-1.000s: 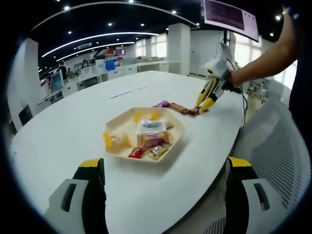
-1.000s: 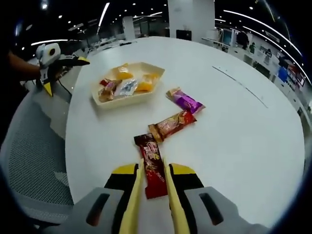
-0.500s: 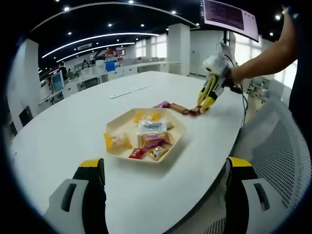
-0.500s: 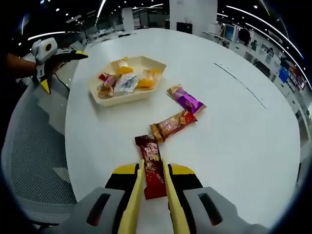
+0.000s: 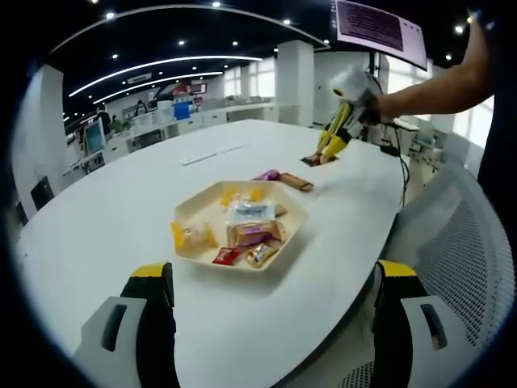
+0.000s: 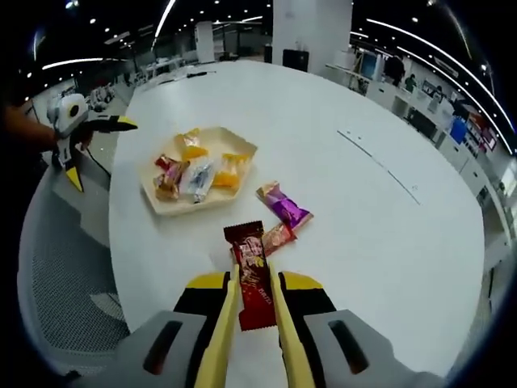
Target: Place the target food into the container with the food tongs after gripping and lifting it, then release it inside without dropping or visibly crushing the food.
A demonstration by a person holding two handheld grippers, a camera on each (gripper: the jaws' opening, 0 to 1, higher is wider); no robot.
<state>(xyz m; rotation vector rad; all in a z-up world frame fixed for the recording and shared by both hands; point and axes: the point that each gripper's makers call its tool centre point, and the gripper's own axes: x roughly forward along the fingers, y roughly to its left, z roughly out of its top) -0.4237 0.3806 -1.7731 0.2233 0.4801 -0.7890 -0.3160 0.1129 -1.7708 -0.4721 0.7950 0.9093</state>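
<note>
Right gripper view puts our right gripper [image 6: 252, 303] nearest, its yellow jaws closed on the lower half of a dark red snack bar [image 6: 252, 271], which stands up out of them and appears lifted clear of the white desk [image 6: 380, 242]. We judge the bar light and fairly stiff lengthwise, in a glossy wrapper that may slip, with a filling that could crack or flatten under hard pressure; holding it across its narrow width near the middle, as we do now, looks sound, with only enough squeeze to stop it sliding. Just beyond its top edge lie an orange-brown wrapped bar [image 6: 277, 237] and a purple wrapped bar [image 6: 284, 208], close together on the desk. Farther on sits the cream tray [image 6: 166, 206], the container we are heading for, already holding several small wrapped snacks, so we should set the bar down flat on a free patch and let go low. Left gripper view shows our left gripper [image 5: 271, 323] with its jaws wide apart and holding nothing, near the desk edge, the tray [image 5: 206, 257] just ahead of it, and well past that the right gripper [image 5: 328, 152] carrying the bar above the desk.
</note>
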